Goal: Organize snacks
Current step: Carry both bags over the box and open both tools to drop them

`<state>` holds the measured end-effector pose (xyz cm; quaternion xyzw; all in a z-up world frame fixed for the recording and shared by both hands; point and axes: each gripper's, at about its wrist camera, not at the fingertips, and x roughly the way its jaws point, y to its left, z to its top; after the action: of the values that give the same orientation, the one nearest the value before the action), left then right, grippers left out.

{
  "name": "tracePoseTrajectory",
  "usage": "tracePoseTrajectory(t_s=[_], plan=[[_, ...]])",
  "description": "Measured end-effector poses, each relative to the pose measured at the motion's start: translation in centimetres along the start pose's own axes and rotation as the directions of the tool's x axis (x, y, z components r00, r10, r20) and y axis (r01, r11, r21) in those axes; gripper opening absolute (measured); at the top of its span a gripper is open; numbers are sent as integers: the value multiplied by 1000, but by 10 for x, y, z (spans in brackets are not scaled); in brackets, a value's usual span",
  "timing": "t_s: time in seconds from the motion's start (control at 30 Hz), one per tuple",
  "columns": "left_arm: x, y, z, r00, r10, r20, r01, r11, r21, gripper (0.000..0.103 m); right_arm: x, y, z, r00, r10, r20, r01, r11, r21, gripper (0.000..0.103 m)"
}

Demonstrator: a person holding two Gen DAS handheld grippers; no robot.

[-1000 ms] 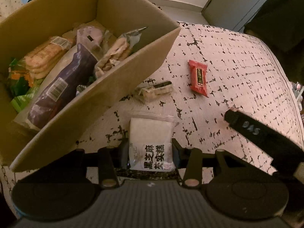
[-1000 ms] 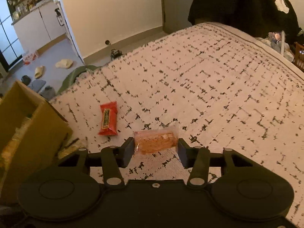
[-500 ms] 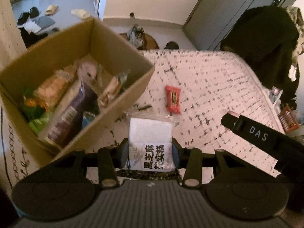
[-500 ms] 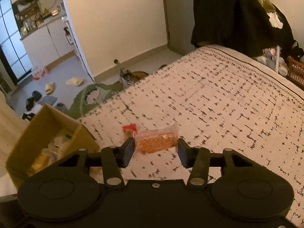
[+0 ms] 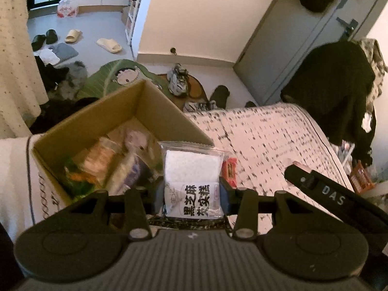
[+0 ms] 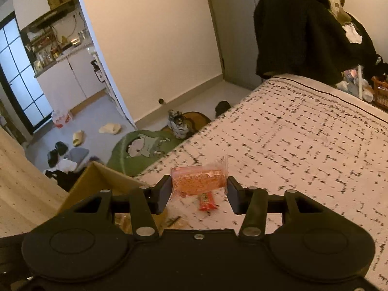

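My left gripper (image 5: 191, 197) is shut on a clear packet with a white cake and black printed characters (image 5: 192, 177), held in the air near the right wall of an open cardboard box (image 5: 80, 118) that holds several snack packs. My right gripper (image 6: 198, 194) is shut on a small clear-wrapped orange cake (image 6: 198, 179), lifted over the patterned bedspread (image 6: 303, 145). A red snack bar (image 6: 207, 200) lies on the bedspread below it and shows again as the red snack bar (image 5: 230, 169) right of the white packet. The box corner (image 6: 97, 181) sits at the lower left.
The right gripper's black body marked DAS (image 5: 334, 196) crosses the left wrist view at right. The bed's far edge drops to a floor with a green mat (image 6: 143, 148), shoes and slippers. Dark clothes (image 6: 303, 29) hang beyond the bed. An orange basket (image 6: 380, 92) stands at far right.
Both grippers have risen with their packets still held, so the box, bed and red bar look smaller and farther, and the floor beyond the bed has come into view.
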<state>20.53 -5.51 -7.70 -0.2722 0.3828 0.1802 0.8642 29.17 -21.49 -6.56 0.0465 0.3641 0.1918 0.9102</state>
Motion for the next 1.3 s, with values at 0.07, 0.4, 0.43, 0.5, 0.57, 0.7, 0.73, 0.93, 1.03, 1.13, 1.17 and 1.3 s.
tracePoseTrajectory(t_s=[0.07,0.4,0.43,0.5,0.57,0.7,0.73,0.93,1.03,1.13,1.17,1.3], plan=[[-2,7,6,1000,3,11,-3,1000,-5,44,0,8,0,1000,5,11,-5,1000,-14,48],[-7,40,26,999,13,43,-12,1000,-18,44,-3,50,-2,996,50,70,-44,995,-93,48],[-7,43,27,999,20,47,-19,1000,-19,44,-4,54,-2,996,54,75,-47,994,-99,48],[-7,49,29,998,32,51,-31,999,-22,44,-4,60,-2,994,63,84,-54,993,-105,48],[-6,55,29,998,33,54,-32,999,-23,44,-2,65,-4,994,74,80,-65,992,-110,48],[-2,68,32,998,47,51,-45,998,-33,44,5,77,-9,992,107,71,-98,988,-122,48],[0,72,33,998,49,48,-47,998,-37,44,7,80,-10,991,114,69,-105,987,-121,48],[8,91,40,998,52,39,-50,998,-36,44,17,89,-14,987,153,53,-148,984,-97,48],[15,96,45,999,44,27,-43,999,-27,44,22,92,-17,981,187,49,-182,979,-94,53],[19,98,48,999,40,24,-40,999,-17,44,26,89,-18,985,170,39,-167,984,-69,58],[19,98,48,999,42,26,-42,999,-14,44,25,88,-18,986,165,33,-162,985,-66,58],[23,97,51,999,40,18,-39,999,-11,44,18,77,-12,991,133,31,-132,991,-34,64]])
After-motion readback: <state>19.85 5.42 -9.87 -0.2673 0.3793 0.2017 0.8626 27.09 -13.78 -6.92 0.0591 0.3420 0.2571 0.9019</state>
